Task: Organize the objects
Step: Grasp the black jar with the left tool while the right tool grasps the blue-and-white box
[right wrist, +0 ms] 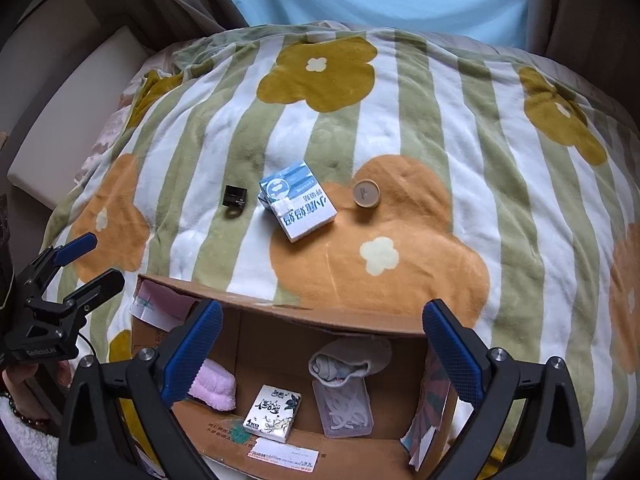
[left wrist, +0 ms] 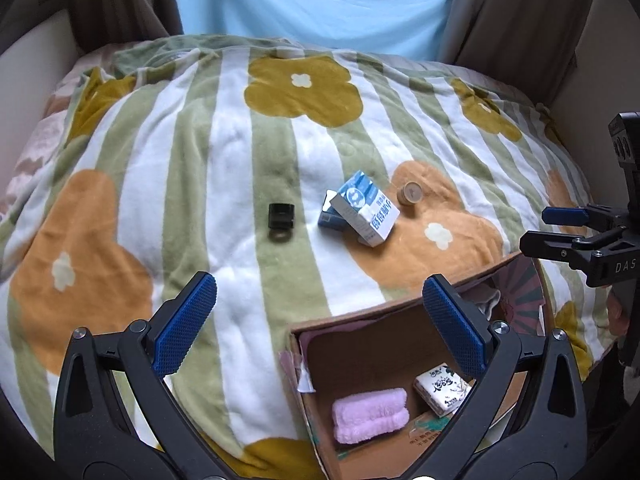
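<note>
On the flowered blanket lie a blue-and-white carton (left wrist: pixel 362 208) (right wrist: pixel 298 206), a small black clip-like object (left wrist: pixel 281 220) (right wrist: pixel 235 199) to its left and a round tan cap (left wrist: pixel 411 192) (right wrist: pixel 366 195) to its right. An open cardboard box (left wrist: pixel 384 312) (right wrist: pixel 280 312) sits near me, holding a pink towel (left wrist: pixel 370 414) (right wrist: pixel 214 388), a tissue pack (left wrist: pixel 442 392) (right wrist: pixel 272 412), a clear plastic case (right wrist: pixel 342 408) and a rolled grey sock (right wrist: pixel 348 358). My left gripper (left wrist: pixel 320 328) (right wrist: pixel 88 262) is open and empty beside the box. My right gripper (right wrist: pixel 322 350) (left wrist: pixel 546 228) is open and empty above the box.
The striped blanket (left wrist: pixel 224 152) (right wrist: pixel 440 120) covers a bed. A light blue curtain (left wrist: pixel 320 0) hangs behind, with brown curtains at both sides. A white cushion edge (right wrist: pixel 68 120) lies at the left.
</note>
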`<state>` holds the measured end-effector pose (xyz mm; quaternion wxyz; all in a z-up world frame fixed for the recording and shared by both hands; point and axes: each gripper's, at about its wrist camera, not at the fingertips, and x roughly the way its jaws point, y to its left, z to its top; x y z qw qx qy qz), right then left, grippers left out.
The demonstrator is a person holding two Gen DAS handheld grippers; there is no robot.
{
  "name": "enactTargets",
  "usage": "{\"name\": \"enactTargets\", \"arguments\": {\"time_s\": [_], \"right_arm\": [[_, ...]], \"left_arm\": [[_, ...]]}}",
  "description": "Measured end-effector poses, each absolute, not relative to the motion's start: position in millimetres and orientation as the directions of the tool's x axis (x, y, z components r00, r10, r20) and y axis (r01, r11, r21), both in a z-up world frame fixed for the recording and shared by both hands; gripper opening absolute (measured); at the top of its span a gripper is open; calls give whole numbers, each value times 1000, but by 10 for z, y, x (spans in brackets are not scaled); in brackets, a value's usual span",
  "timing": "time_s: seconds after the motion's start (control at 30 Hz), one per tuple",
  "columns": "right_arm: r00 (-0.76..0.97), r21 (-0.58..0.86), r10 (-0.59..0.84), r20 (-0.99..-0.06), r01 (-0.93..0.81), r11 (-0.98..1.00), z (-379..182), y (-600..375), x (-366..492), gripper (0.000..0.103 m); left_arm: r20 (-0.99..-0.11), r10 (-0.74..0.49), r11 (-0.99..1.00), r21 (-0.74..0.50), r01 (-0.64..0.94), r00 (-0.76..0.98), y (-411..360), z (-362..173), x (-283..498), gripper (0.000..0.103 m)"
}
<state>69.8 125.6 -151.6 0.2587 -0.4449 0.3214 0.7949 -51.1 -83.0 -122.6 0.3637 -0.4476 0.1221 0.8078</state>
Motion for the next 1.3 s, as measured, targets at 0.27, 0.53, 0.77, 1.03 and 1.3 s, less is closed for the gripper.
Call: {"name": "enactTargets", "arguments": {"time_s": [0.27, 0.53, 0.77, 1.03, 1.3], "right_arm": [[-466, 241, 101, -879, -617, -749, -1539, 1580, 334, 100], [-482, 227, 30, -876, -466, -856, -1741, 1839, -172, 100], [-445, 263, -65, -893, -399, -879, -2097, 2018, -537, 100], [-387, 257, -115, -915, -341, -904, -2494, 2016, -778, 100], [-379, 287, -148, -914, -343, -894, -2696, 2064, -886, 100]], "left_arm": [[-795, 525, -624, -116, -773, -305, -606, -1180, -1168, 103], [-840, 484, -593, -108, -798, -246, -189, -1747, -1565, 97], [-873, 445, -587, -115, -801, -201, -28, -2336, -1742, 78], [-888, 426, -586, -127, -800, -171, 105, -2688, -1886, 72], [-897, 425, -554, -149, -819, -124, 224, -2878, -1908, 58]]}}
